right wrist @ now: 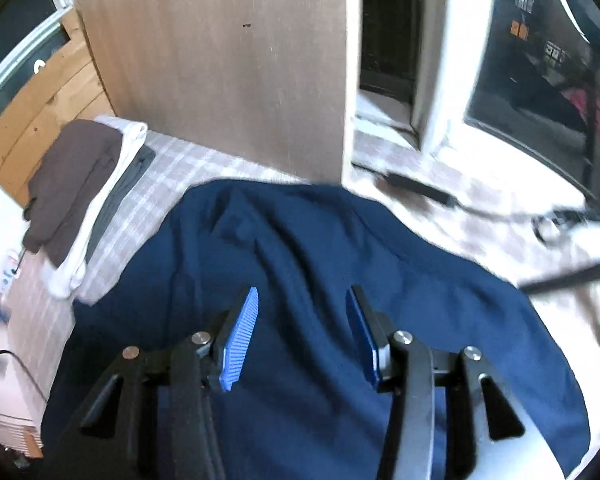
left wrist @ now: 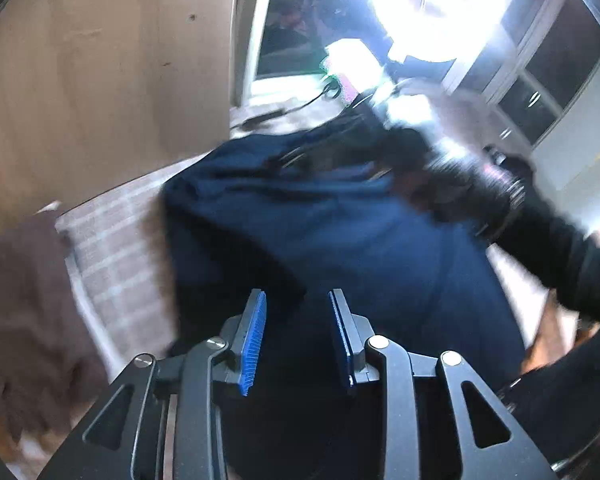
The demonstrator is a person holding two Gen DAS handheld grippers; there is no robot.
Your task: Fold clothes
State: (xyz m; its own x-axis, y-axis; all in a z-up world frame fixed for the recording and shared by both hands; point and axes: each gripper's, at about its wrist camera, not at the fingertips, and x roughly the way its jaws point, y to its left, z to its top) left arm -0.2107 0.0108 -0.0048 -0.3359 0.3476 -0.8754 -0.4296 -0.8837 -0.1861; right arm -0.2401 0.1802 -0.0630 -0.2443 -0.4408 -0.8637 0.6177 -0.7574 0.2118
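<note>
Your left gripper [left wrist: 296, 300] and right gripper [right wrist: 302, 300] both gape wide, ribbed blue pads [right wrist: 238, 340] holding nothing, above the navy garment [right wrist: 300, 272]: soft knit, rumpled, spread over the pale plaid bedcover [right wrist: 172, 172]. Folded stack [right wrist: 80, 196], brown over white over grey, lies at the cover's left edge, plywood panel [right wrist: 220, 64] behind

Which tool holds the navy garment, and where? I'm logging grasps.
Neither: the left tool and the right tool are both open above the navy garment, gripping nothing.
</note>
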